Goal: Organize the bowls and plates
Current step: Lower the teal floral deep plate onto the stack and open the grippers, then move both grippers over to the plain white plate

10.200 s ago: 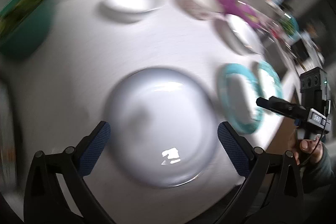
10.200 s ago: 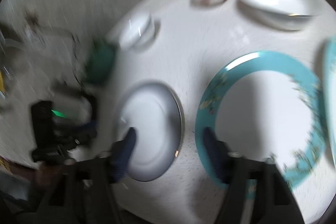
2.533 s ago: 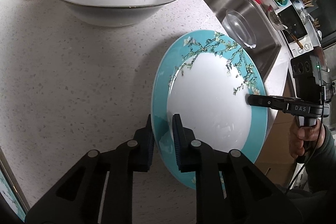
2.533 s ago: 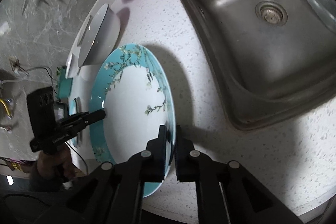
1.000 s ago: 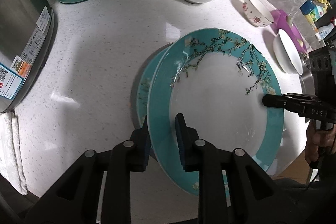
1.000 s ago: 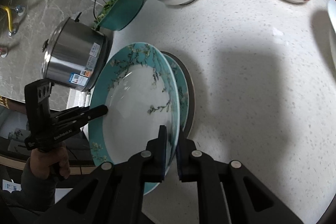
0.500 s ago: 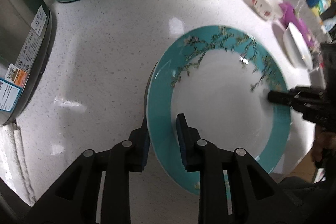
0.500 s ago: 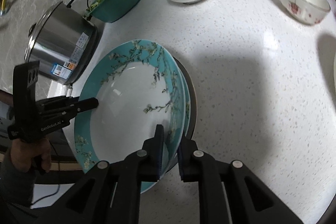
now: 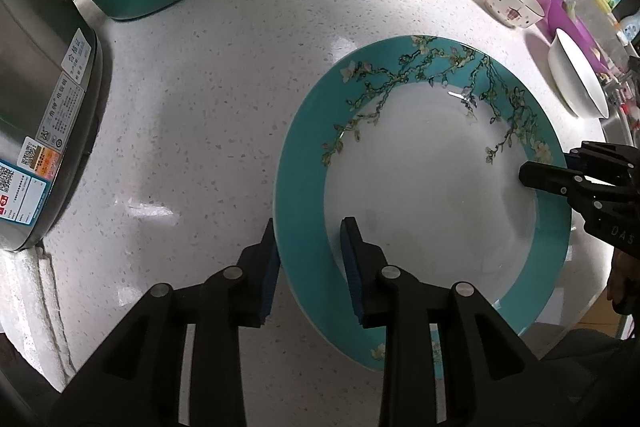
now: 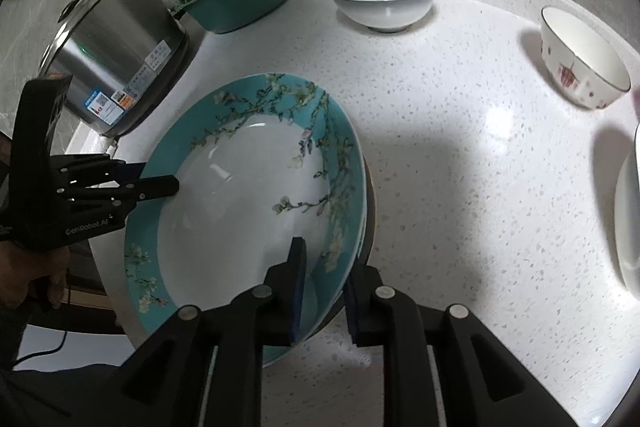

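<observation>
Straddling opposite rims of the teal plate, left claw and right claw parted; countertop bare rightward

Left black hand-held gripper: blue-padded fingers parted, straddling near rim of teal floral plate, visible gap either side. Right black hand-held gripper: fingers likewise spread across opposite rim, not pinching. Bare right hand wraps handle at frame edge; left hand grips its handle low.
</observation>
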Demonstrator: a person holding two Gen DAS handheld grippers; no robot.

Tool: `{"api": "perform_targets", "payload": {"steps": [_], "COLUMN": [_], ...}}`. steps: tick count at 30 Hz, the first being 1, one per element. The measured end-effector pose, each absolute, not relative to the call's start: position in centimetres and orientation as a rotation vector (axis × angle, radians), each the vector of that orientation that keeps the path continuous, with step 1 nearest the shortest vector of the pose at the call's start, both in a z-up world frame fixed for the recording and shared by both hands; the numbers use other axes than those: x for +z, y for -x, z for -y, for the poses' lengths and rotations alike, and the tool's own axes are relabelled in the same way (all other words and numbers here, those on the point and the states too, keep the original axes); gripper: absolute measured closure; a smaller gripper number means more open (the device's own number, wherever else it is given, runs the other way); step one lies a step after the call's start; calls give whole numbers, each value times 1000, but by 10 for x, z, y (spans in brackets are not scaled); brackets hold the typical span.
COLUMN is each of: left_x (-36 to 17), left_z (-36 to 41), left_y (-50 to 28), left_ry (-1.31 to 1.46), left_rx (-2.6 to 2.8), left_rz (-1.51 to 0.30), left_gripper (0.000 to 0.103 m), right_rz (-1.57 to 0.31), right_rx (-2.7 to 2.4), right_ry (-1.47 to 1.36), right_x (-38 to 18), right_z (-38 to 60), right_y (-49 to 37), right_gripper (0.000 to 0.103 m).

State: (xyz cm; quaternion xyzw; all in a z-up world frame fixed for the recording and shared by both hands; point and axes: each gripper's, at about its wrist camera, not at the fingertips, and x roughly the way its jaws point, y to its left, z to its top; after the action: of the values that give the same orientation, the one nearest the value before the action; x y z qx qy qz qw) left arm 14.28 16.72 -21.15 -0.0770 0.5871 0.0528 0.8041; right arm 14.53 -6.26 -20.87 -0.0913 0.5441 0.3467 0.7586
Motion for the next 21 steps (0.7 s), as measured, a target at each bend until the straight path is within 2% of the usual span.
{"api": "perform_targets", "payload": {"steps": [5, 10, 11, 16, 18, 21], "left_x": [-212, -212, -212, -212, -209, -201], "left_z": [-166, -167, -167, -167, -169, -175], "left_y": [-143, -144, -144, -147, -147, -145], "left_ry": [163, 185, 193, 233, 246, 276], "left_rx": [112, 103, 98, 71, 71, 76], "left_rz": [-1250, -1232, -1227, -1209, -1197, -1167], "left_gripper": [73, 68, 66, 53, 41, 34], "right_rz": [-1145, -1106, -1100, -1069, -1065, -1071], "right_rx": [749, 773, 779, 829, 847, 853], "right_ry": [196, 153, 144, 127, 108, 75], "right_x": [-209, -211, -211, -211, -212, -212], "right_z": [62, 64, 65, 62, 62, 65], "right_y": [-141, -138, -137, -131, -130, -131], "right_gripper": [79, 71, 69, 47, 42, 41]}}
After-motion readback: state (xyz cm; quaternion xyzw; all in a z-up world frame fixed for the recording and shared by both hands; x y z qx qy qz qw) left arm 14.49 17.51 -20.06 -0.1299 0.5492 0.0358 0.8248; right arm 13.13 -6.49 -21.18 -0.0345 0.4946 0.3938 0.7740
